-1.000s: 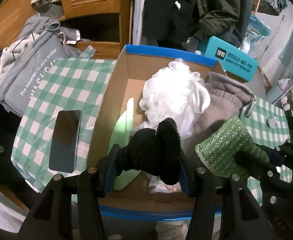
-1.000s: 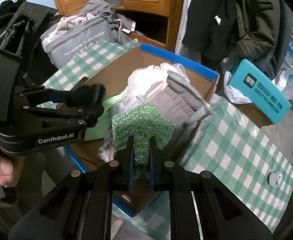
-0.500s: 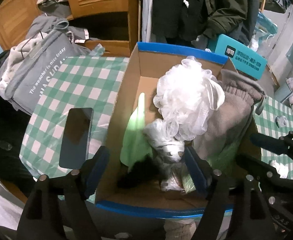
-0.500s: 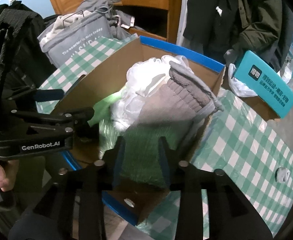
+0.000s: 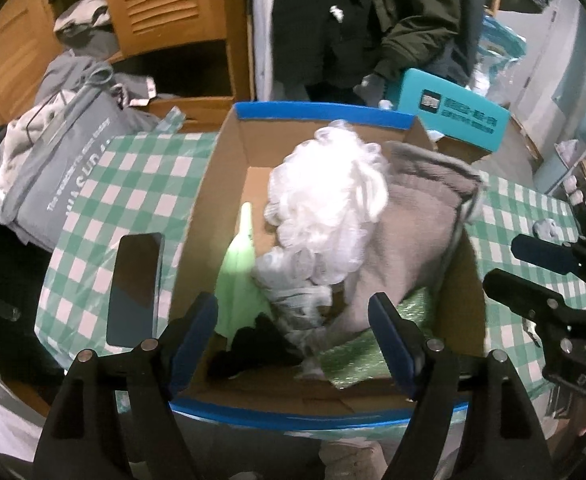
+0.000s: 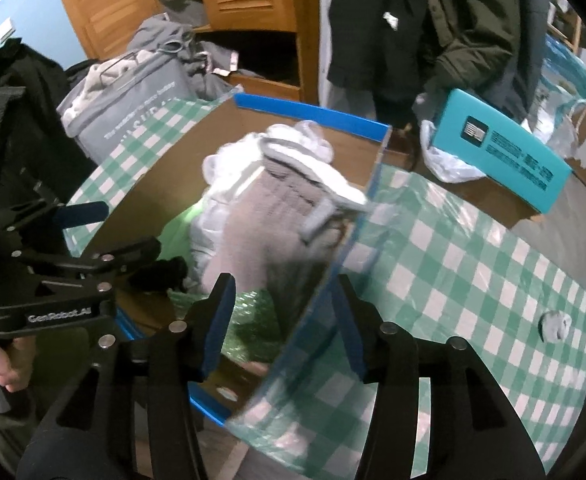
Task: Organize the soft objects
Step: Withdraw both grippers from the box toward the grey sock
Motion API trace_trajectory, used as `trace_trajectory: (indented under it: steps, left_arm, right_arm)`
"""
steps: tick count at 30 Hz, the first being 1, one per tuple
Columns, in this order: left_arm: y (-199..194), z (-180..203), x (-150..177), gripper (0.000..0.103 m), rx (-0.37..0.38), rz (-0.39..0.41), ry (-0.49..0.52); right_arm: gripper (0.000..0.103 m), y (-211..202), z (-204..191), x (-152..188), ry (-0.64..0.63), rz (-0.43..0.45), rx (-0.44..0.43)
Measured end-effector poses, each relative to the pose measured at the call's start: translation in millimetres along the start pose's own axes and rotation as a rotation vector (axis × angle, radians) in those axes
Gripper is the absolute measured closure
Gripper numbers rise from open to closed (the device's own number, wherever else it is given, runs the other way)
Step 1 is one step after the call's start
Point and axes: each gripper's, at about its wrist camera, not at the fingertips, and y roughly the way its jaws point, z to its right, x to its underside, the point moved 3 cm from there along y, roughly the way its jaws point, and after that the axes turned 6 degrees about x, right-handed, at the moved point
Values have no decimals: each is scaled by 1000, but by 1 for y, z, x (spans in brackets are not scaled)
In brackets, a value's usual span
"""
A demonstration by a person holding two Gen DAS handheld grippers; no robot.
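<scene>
A cardboard box (image 5: 229,184) with a blue rim holds a white mesh puff (image 5: 333,200), a grey knitted piece (image 5: 405,248) and a light green cloth (image 5: 239,272). A black sock (image 5: 253,344) and a glittery green sponge (image 5: 373,348) lie loose at its near end. My left gripper (image 5: 293,336) hangs open above them with nothing between its fingers. My right gripper (image 6: 283,320) is over the box's right wall (image 6: 325,280). Its jaws are opening and its pads press on nothing. The green sponge (image 6: 249,320) lies below it.
A dark phone (image 5: 135,280) lies on the green checked tablecloth (image 5: 133,184) left of the box. A grey fabric bag (image 5: 53,176) stands at the far left and a teal carton (image 5: 453,116) behind the box. A small white lump (image 6: 555,326) sits on the cloth at right.
The left gripper opened and the black sock dropped into the box. The right gripper opened, the green sponge fell into the box, and that gripper shifted towards the box's right wall.
</scene>
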Motion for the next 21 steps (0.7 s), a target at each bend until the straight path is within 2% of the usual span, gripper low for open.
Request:
trace_trajectory:
  steps: [21]
  left_arm:
    - [-2, 80, -3, 23, 34, 3, 163]
  right_arm:
    - [40, -23, 84, 26, 156, 18, 65]
